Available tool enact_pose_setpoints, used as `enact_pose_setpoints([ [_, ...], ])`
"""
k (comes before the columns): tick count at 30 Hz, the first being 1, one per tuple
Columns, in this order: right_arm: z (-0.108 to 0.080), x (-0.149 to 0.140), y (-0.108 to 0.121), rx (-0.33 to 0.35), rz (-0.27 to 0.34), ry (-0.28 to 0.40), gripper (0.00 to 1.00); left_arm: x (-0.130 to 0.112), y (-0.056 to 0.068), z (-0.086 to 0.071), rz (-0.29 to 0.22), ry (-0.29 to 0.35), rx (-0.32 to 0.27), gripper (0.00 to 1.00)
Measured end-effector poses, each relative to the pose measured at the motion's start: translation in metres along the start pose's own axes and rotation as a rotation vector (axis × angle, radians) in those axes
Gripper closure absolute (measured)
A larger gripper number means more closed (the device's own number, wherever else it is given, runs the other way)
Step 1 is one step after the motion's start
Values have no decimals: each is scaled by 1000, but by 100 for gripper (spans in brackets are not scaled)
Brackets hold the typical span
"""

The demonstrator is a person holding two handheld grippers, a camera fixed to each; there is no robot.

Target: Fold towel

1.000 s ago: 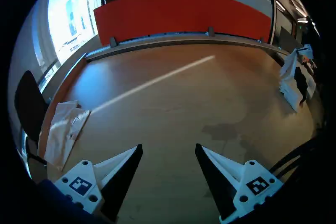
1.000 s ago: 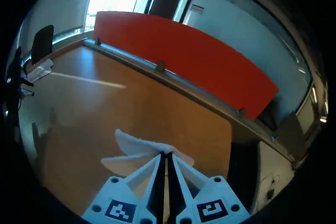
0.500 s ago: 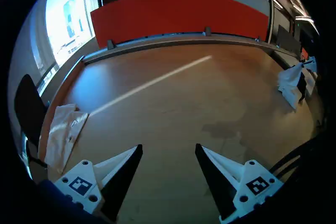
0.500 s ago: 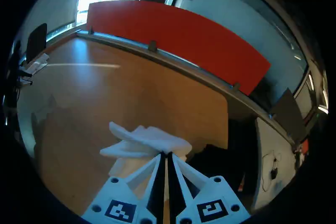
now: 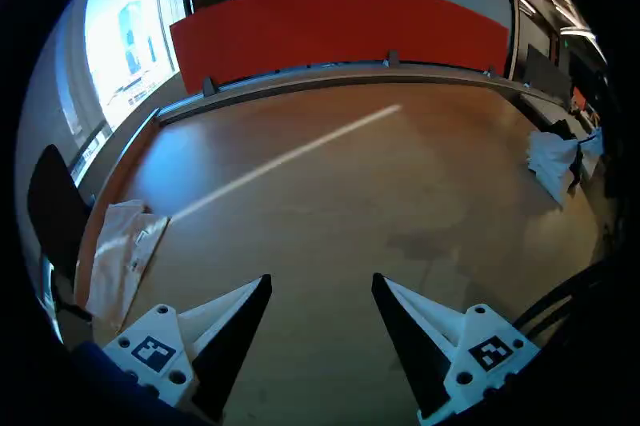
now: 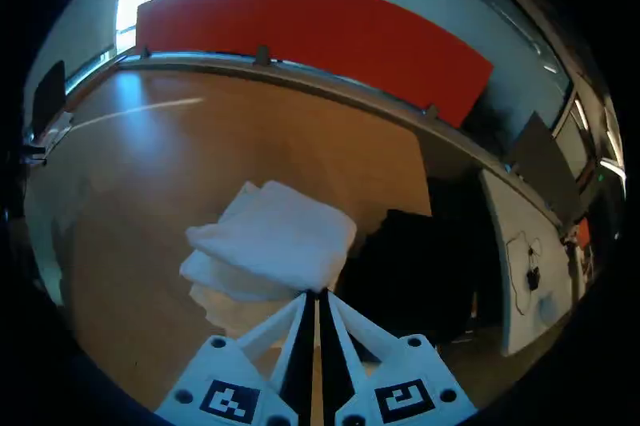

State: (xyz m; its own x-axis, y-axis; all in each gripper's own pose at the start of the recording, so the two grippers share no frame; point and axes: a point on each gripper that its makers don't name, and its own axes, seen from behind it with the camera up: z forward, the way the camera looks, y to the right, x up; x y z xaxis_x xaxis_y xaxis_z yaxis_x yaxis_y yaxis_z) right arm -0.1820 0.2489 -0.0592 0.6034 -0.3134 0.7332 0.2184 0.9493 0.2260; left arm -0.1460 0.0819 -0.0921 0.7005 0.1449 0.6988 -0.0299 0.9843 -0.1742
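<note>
Between the near-black inner faces of the left gripper, in the left gripper view, a wide gap stands over bare wood; its white plastic fingers are spread well apart, holding and touching nothing. Each finger is a tapered wedge with a square black-and-white marker on its base.

In the right gripper view, the right gripper has its two white fingers drawn together with only a thin dark slit between them, pinching the near edge of the white folded cloth towel. The towel is soft and thick, stacked in several rounded layers, its top fold a rough rectangle and looser folds bulging out beneath on the left side. It lies just ahead of the fingertips, above the right end of the smooth brown wooden tabletop, close to the table's edge. In the left gripper view the same towel appears as a small white bundle at the table's far right.

A long red flat partition panel runs along the table's far edge. A pale crumpled beige sheet lies on the left edge of the table, beside a black chair back.
</note>
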Motion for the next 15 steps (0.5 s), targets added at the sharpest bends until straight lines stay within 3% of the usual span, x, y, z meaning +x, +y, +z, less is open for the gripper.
enact_pose_setpoints([
  [15, 18, -45, 7, -27, 70, -97, 95, -5, -3, -4, 1, -4, 8, 7],
])
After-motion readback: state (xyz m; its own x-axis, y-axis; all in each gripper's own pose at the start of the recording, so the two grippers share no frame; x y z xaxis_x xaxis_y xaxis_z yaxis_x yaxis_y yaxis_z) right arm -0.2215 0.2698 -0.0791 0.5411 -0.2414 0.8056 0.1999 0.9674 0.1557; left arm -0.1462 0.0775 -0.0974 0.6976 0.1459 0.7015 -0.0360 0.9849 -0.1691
